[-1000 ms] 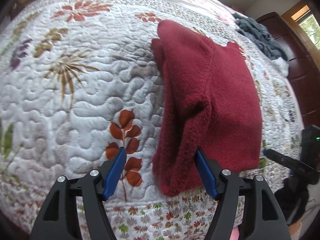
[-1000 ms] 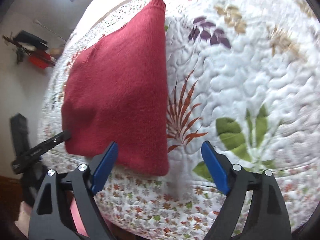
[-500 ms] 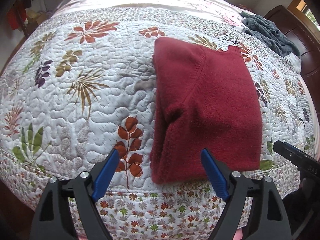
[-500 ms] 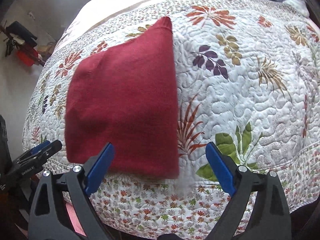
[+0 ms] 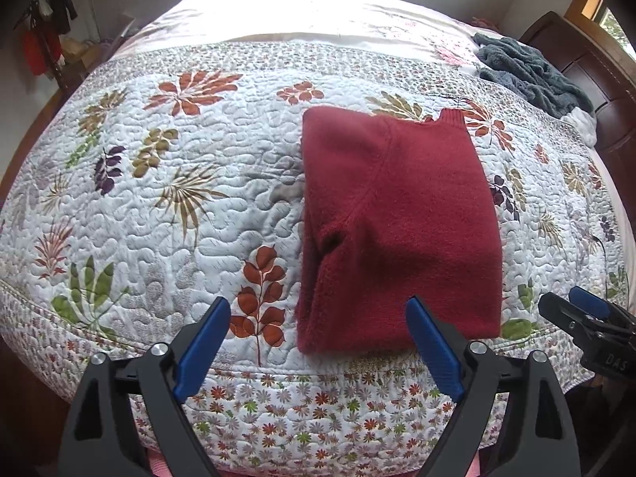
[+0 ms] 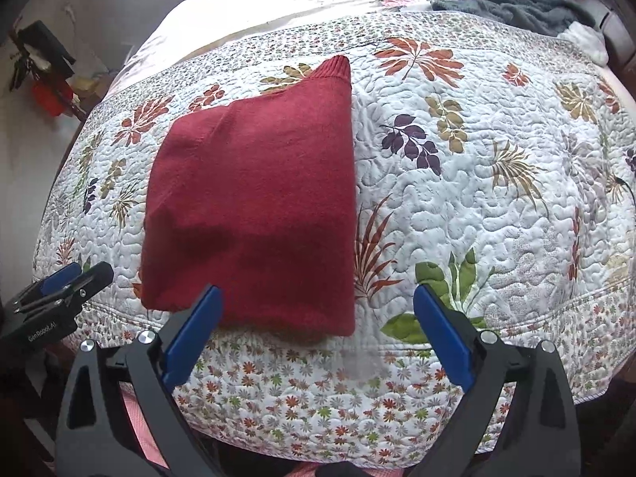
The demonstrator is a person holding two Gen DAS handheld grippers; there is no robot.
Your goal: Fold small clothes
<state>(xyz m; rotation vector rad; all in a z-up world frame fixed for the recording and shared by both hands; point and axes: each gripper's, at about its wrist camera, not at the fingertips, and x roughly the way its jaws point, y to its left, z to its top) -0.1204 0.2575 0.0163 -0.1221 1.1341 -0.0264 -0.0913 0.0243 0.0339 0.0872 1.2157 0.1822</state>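
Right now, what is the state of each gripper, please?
Left gripper: open, holding nothing, in front of the red sweater.
Right gripper: open, holding nothing.

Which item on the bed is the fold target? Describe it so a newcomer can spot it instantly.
Start from the floral quilt that covers the bed. Near its front edge lies the folded red sweater, a flat, roughly rectangular pile with a ribbed collar at the far corner. It is the only solid dark red item; the other garment, a crumpled grey-blue fleece, sits far back by the wooden headboard.
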